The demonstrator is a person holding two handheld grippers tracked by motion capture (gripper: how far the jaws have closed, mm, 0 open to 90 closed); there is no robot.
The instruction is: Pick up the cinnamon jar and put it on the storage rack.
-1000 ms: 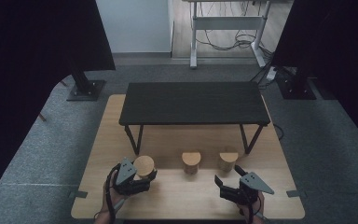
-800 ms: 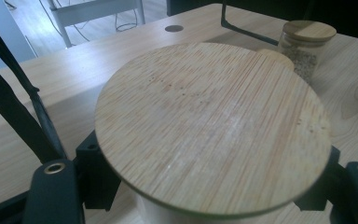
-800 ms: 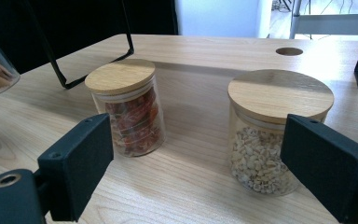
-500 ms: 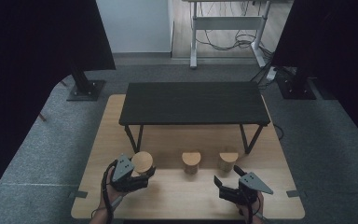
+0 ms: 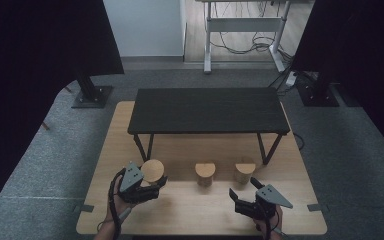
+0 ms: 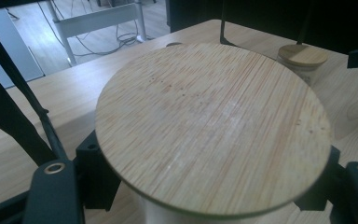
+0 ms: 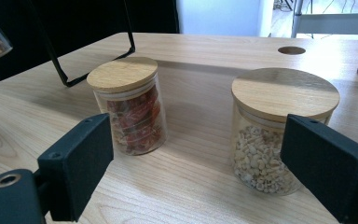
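Note:
Three glass jars with bamboo lids stand in a row on the wooden table. My left gripper is shut on the left jar, whose round lid looms close, with a black jaw at each side beneath its rim. My right gripper stands open near the front edge, short of the other two. Its jaws frame the middle jar, which holds red-orange pieces, and the right jar, which holds pale kernels.
A low black bench stands on the table's far half, its thin legs just behind the jars. A small round hole lies in the tabletop. Grey carpet and dark stands surround the table.
The left gripper has closed in around the left jar, and the jar has shifted slightly away from the front edge. The right gripper has hardly moved.

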